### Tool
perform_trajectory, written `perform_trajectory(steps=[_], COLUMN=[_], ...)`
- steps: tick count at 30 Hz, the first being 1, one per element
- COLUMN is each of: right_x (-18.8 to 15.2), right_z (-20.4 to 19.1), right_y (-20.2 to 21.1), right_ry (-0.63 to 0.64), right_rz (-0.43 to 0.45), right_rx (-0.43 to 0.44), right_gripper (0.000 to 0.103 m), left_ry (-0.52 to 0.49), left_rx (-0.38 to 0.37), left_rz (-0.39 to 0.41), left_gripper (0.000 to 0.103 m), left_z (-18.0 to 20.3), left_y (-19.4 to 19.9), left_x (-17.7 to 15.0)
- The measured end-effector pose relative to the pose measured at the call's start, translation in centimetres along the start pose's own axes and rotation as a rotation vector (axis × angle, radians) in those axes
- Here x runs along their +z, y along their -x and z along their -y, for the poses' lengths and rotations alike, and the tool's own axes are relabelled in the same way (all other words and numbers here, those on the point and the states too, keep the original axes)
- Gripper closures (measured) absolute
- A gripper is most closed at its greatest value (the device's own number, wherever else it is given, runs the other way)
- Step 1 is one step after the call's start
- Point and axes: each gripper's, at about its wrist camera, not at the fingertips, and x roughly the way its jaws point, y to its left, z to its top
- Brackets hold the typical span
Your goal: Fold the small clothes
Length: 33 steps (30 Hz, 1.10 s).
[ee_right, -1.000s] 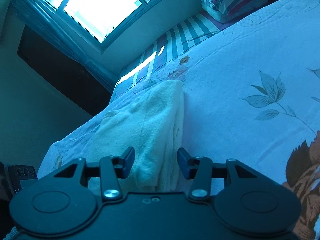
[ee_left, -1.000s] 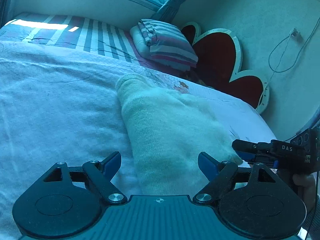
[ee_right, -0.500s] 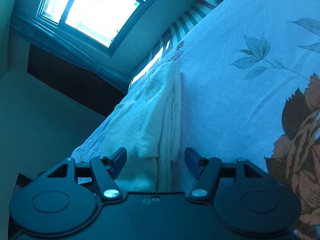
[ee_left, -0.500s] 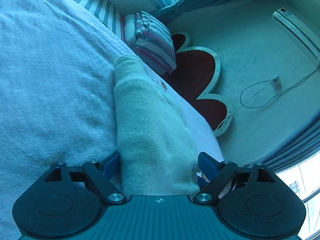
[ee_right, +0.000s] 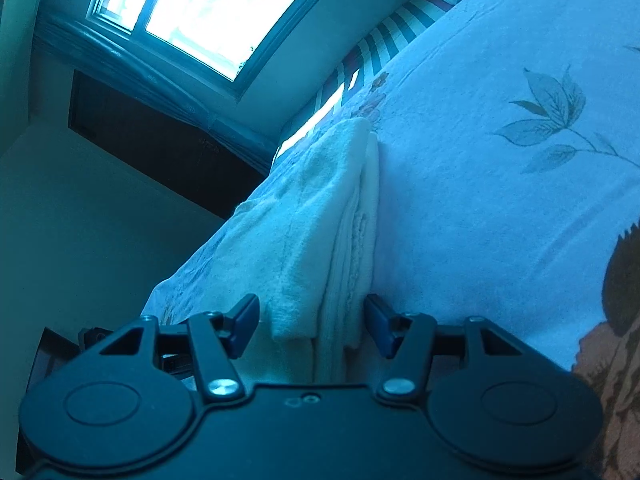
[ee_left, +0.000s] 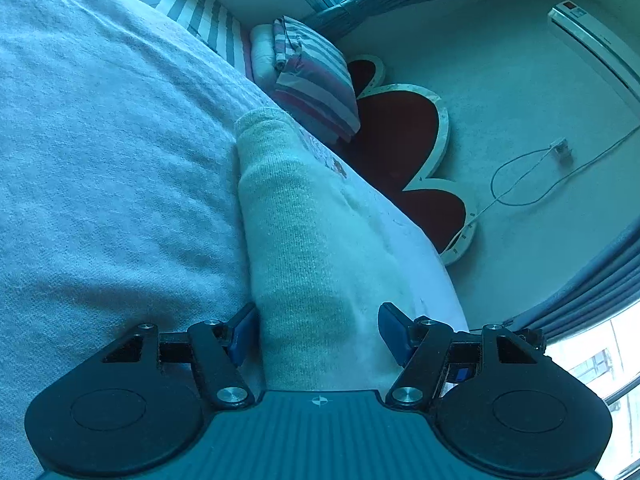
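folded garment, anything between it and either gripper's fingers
Nothing visible does. The folded garment already lies between the open fingers of the left gripper, and its layered edge sits between those of the right gripper.

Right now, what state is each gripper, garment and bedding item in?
Left gripper: open, fingers straddling the garment.
Right gripper: open, fingers straddling the stacked layers.
Cream knitted garment: folded, lying on the bed.
Striped pillow: lying against the headboard.
Floral bedsheet: spread flat.
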Motion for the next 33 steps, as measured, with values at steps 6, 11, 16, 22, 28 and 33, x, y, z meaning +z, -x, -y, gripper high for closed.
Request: perform_trajectory(steps=[6, 11, 16, 22, 28, 33], right_x=[0.5, 1.1, 1.1, 1.7, 1.9, 1.7], right_z=[0.1, -0.5, -0.2, 0.0, 0.1, 0.0], right_y=[0.0, -1.3, -1.0, -2.0, -2.4, -2.2], right_ry=[0.005, 0.003, 0.019, 0.020, 0.020, 0.021], right_rz=[-0.040, -0.039, -0.086, -0.084, -0.092, -0.084], right_rx=[0.014, 0.008, 0.034, 0.056, 0.076, 0.072], right_gripper=[0.047, 0.046, 0.050, 0.056, 0.064, 0.067], left_ry=[-0.009, -0.036, -0.035, -0.056, -0.080, -0.087], left_rx=[0.006, 0.016, -0.014, -0.020, 0.003, 0.020], left_rz=[-0.019, -0.046, -0.070, -0.057, -0.057, -0.033], left_gripper=[0.038, 0.038, 0.038, 0.038, 0.053, 0.063], left_z=[0.2, 0.6, 0.5, 0.6, 1.1, 0.9], left_y=[-0.3, -1.5, -2.0, -3.1, -3.9, -3.7], left_x=[0.5, 1.7, 2.2, 2.6, 2.8, 2.5])
